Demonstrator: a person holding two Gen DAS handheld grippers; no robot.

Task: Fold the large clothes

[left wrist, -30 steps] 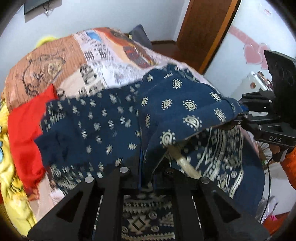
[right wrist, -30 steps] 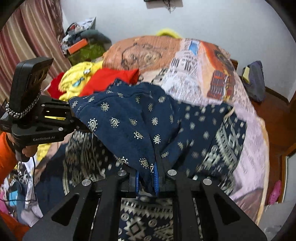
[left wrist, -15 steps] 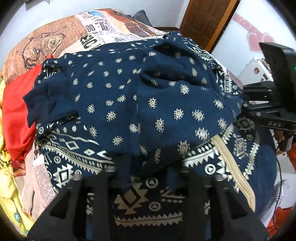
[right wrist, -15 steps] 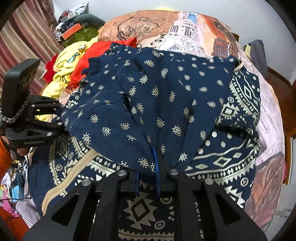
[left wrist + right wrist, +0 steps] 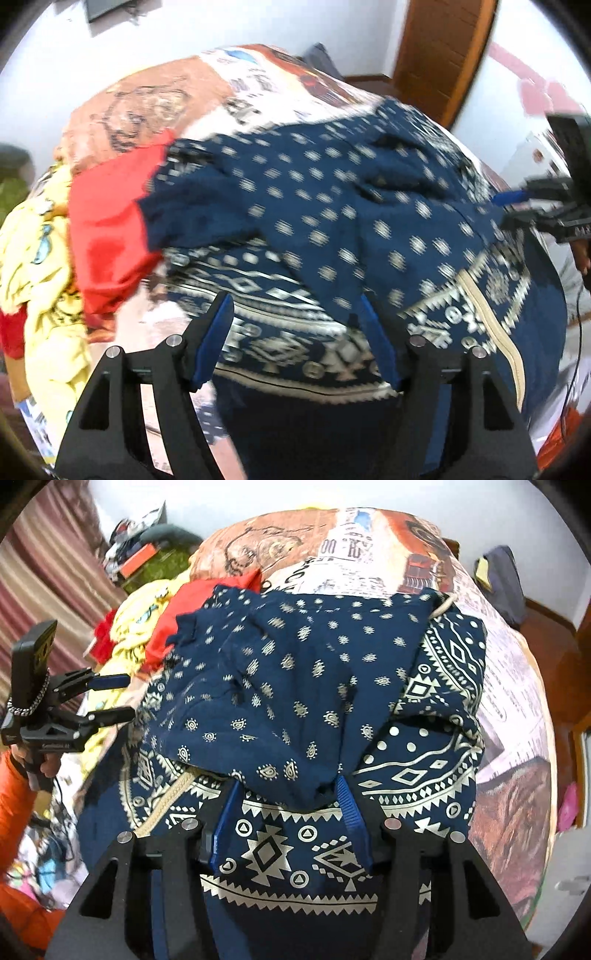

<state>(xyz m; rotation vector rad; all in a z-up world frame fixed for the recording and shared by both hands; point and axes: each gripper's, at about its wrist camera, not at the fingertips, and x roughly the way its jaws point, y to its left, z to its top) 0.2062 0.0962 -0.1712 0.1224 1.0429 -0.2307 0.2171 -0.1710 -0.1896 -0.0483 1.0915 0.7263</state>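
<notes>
A large navy garment [image 5: 295, 686] with cream print lies on the bed, its dotted upper half folded down over the geometric-patterned lower half [image 5: 280, 853]. My right gripper [image 5: 288, 790] hovers at the fold's near edge. Its jaws are opening and the flap's hem lies loose between them, unpressed. My left gripper [image 5: 295, 325] is over the same garment [image 5: 332, 221], jaws opening wide, and the flap's corner just reaches its right finger [image 5: 373, 332]. The left gripper [image 5: 122, 698] also shows at the right wrist view's left side, and the right gripper [image 5: 517, 206] at the left wrist view's right edge.
A red cloth [image 5: 107, 229] and a yellow printed cloth [image 5: 40, 266] lie heaped left of the garment. The bed has a patchwork printed cover [image 5: 332, 542]. A wooden door [image 5: 443, 51] stands behind, clutter [image 5: 140, 557] by the curtain, and an orange sleeve [image 5: 14, 805] at the left.
Both grippers went from shut on the flap's edge to open and let it go. The flap came down and now rests on the lower half. The left gripper shifted sideways.
</notes>
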